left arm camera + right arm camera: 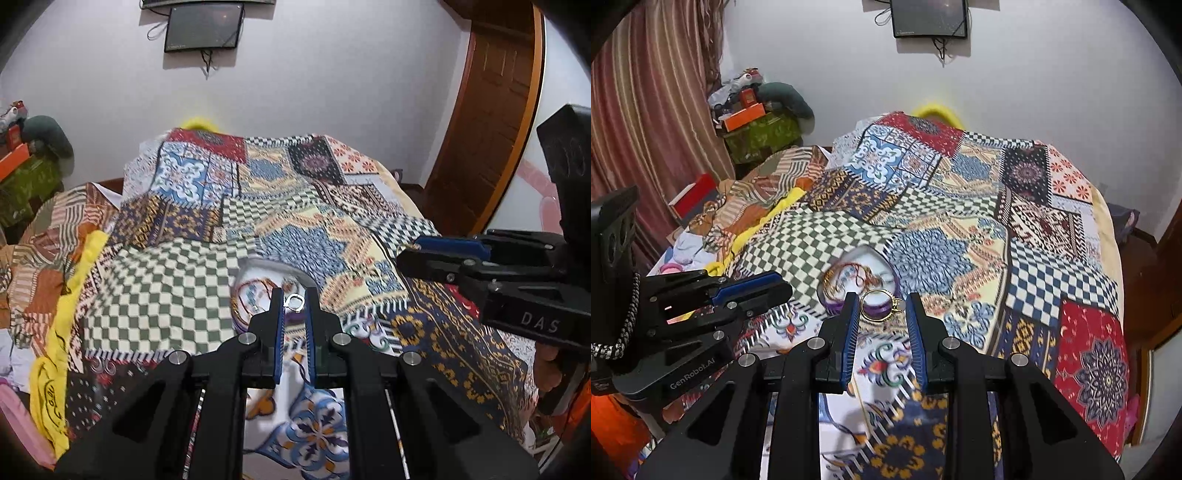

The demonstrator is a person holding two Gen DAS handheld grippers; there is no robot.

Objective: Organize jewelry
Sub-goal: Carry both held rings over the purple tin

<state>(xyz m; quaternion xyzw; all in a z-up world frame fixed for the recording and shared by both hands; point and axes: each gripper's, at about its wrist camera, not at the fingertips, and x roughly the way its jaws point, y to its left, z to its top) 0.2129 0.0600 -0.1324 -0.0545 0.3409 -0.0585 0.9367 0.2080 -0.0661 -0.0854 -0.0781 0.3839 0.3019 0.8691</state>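
My left gripper (294, 300) is shut on a small silver ring (294, 302), pinched between its blue-padded tips above the bed. My right gripper (882, 303) is shut on a gold ring (877, 305) that spans the gap between its pads. Beyond both grippers a round white dish (875, 263) lies on the patchwork bedspread (960, 229), with several bangles (846, 278) and thin chains in it. The dish (258, 286) also shows in the left wrist view, partly hidden by the fingers. The right gripper (417, 254) enters the left wrist view from the right, and the left gripper (775, 286) shows at the left of the right wrist view.
A yellow cloth (55, 354) and a striped brown cloth (48, 236) lie along the bed's left side. A cluttered stack with an orange box (744, 116) stands by the curtain (646, 110). A wooden door (491, 122) is at the right, and a dark screen (203, 27) hangs on the wall.
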